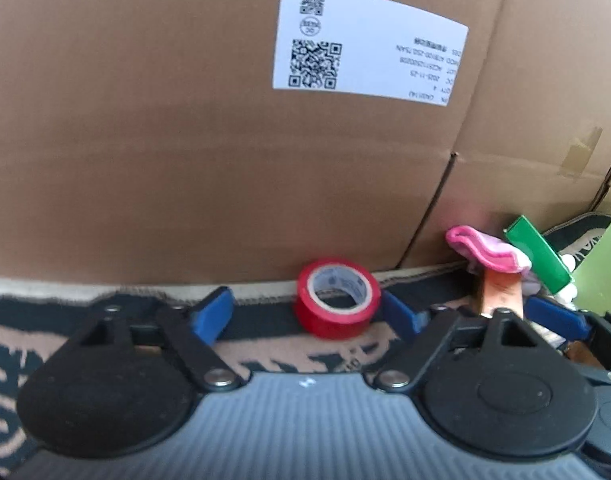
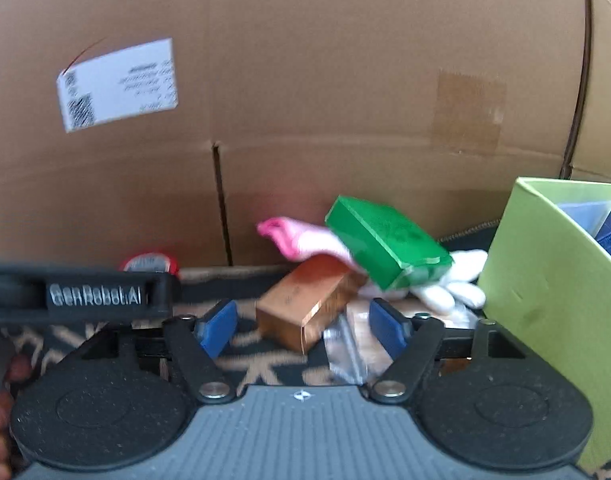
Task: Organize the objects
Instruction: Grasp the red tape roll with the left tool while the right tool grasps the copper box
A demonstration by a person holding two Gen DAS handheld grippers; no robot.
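Red tape roll sits beside gripper marked "GenRobot.AI".

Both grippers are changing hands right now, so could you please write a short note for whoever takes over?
Left gripper: open, holding nothing, with the red tape roll between its fingers but not touched.
Right gripper: open, holding nothing, fingers on either side of the brown box, no contact visible.
Things: tape on the patterned rug by the big cardboard box. The green box lies tilted on a pink and white glove above the brown box. The light green bin is at the right.
Done: nothing evident.
Left: tape, both boxes and glove are still loose.
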